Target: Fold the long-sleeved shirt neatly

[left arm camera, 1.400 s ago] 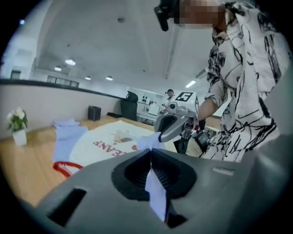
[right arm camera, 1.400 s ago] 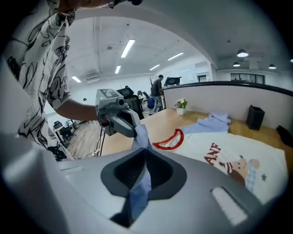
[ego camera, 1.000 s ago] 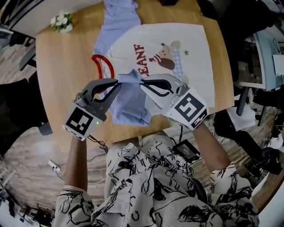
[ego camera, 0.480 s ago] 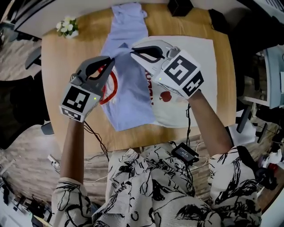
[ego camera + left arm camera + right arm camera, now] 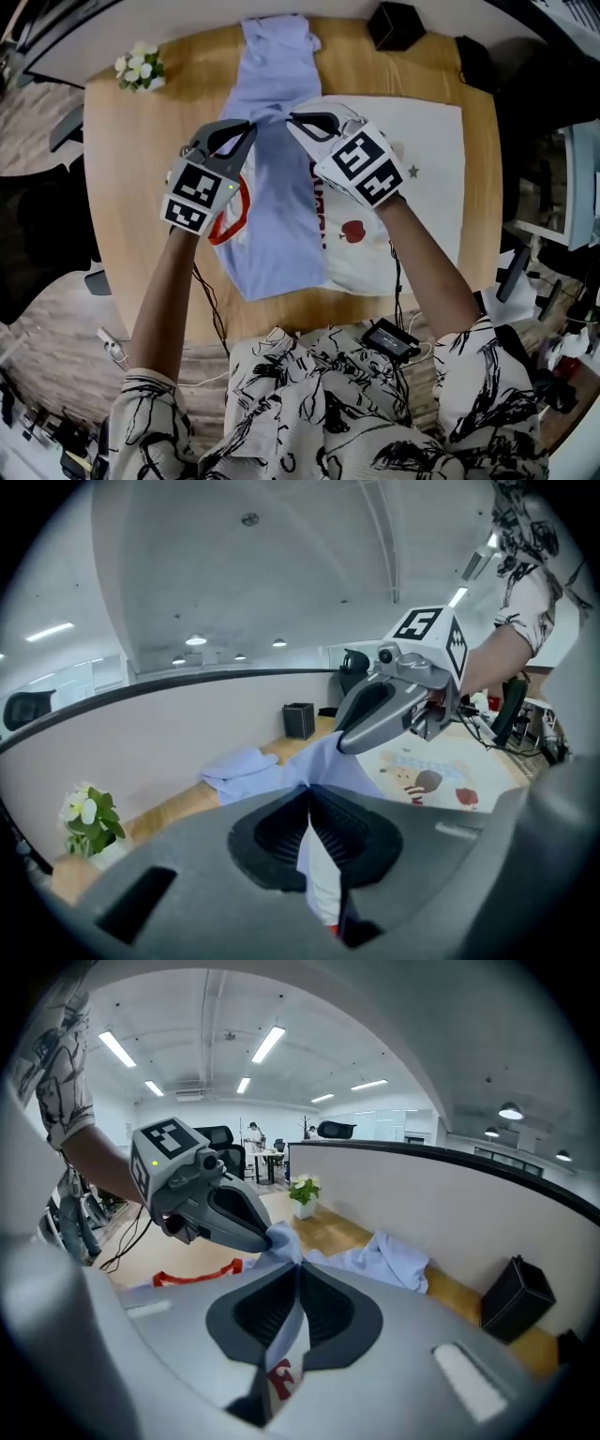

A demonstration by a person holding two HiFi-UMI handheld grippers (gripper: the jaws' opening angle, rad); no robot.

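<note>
The long-sleeved shirt [image 5: 403, 178] lies flat on the wooden table [image 5: 131, 187]: white body with a cartoon print, red collar [image 5: 228, 220], light blue sleeves. One blue sleeve [image 5: 277, 225] stretches lengthwise over the shirt's left part. My left gripper [image 5: 248, 126] and right gripper [image 5: 292, 119] meet tip to tip at its far end, each shut on a pinch of the blue cloth. The left gripper view shows cloth between its jaws [image 5: 309, 799], and the right gripper view shows the same [image 5: 296, 1279]. The other sleeve [image 5: 275, 37] lies bunched towards the table's far edge.
A small pot of white flowers [image 5: 138, 67] stands at the far left of the table. A black box [image 5: 395, 25] sits at the far edge to the right. A black device [image 5: 389, 339] with cables rests on the person's lap at the near edge.
Both grippers have carried the pinched blue sleeve from near the front edge towards the far side and lowered it. The sleeve now lies drawn out over the shirt.
</note>
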